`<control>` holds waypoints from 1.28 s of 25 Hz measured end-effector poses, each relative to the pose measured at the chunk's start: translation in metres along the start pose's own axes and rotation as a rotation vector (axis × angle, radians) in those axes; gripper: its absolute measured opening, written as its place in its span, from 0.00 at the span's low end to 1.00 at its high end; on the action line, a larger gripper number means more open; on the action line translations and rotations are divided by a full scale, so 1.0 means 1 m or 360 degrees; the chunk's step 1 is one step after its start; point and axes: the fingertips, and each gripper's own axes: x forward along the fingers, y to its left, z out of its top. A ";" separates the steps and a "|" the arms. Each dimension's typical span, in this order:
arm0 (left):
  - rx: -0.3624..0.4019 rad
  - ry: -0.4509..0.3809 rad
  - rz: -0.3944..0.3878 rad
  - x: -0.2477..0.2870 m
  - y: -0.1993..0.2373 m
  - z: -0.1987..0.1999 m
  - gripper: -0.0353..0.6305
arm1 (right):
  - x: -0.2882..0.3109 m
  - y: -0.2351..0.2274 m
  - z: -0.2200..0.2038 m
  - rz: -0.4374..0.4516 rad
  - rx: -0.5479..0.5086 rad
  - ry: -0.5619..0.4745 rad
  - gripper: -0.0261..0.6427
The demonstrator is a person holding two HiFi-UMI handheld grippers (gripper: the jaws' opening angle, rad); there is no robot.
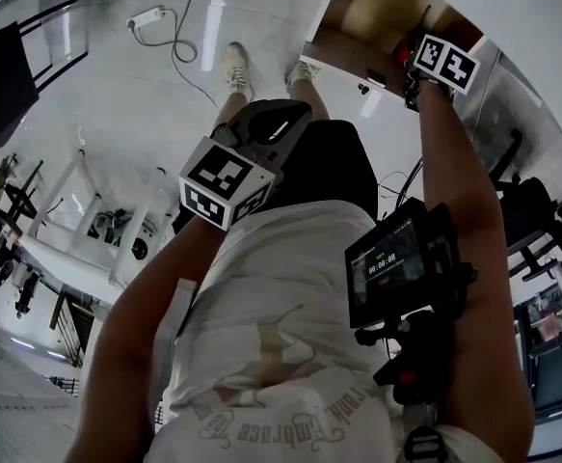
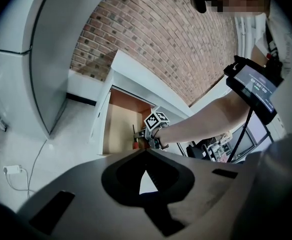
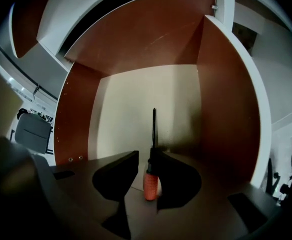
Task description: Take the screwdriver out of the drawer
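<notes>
Little can be read here. The screen unit (image 1: 391,268) strapped to the person's right forearm shows a row of small digits like a timer, too small to be sure of. The pale shirt (image 1: 281,297) carries curling script, seen upside down and not legible. Each gripper bears one cube of black-and-white square markers, without letters.

By count there is one screwdriver (image 3: 151,184), one drawer (image 3: 226,109) and two grippers. The drawer stands pulled out, with brown side walls and a cream floor. The screwdriver lies flat on that floor, alone in the drawer. It has an orange-red handle and a black shaft. Its long axis runs straight away from the right gripper (image 3: 146,156), with the tip towards the drawer's far wall and the handle nearest the gripper.

The right gripper points steeply down into the drawer with its jaws apart. The handle sits in the gap, close against the right-hand jaw and clear of the other, so it is not clamped.

The left gripper (image 2: 146,154) is held off to the side, over the floor. Its jaw tips meet and nothing is between them. One white power strip (image 1: 148,15) lies on the floor.
</notes>
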 end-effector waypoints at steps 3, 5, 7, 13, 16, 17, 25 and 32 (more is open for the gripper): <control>-0.0020 0.0000 0.0002 -0.002 -0.003 0.000 0.08 | 0.002 -0.001 -0.004 0.0003 -0.0001 0.0052 0.22; -0.0029 0.0005 0.0001 -0.004 -0.005 -0.002 0.08 | 0.004 -0.001 -0.006 -0.0006 -0.0001 0.0082 0.22; -0.0039 0.0012 0.0002 -0.004 -0.007 -0.005 0.08 | 0.006 -0.004 -0.007 -0.0020 0.0005 0.0099 0.22; -0.0075 0.0023 0.0015 -0.003 -0.009 -0.013 0.08 | 0.009 -0.012 -0.013 -0.0077 0.0041 0.0111 0.16; -0.0099 0.0024 0.0020 -0.002 -0.001 -0.014 0.08 | 0.016 -0.010 -0.014 -0.0083 0.0041 0.0108 0.15; -0.0104 0.0027 0.0020 0.000 0.003 -0.015 0.08 | 0.021 -0.010 -0.014 -0.0084 0.0038 0.0113 0.15; -0.0071 0.0027 0.0006 0.006 0.010 -0.007 0.08 | 0.024 0.002 -0.009 -0.0012 -0.0008 0.0087 0.14; 0.0027 -0.0005 -0.0035 -0.010 -0.008 0.015 0.08 | -0.023 0.025 0.008 0.0050 -0.0050 -0.0018 0.14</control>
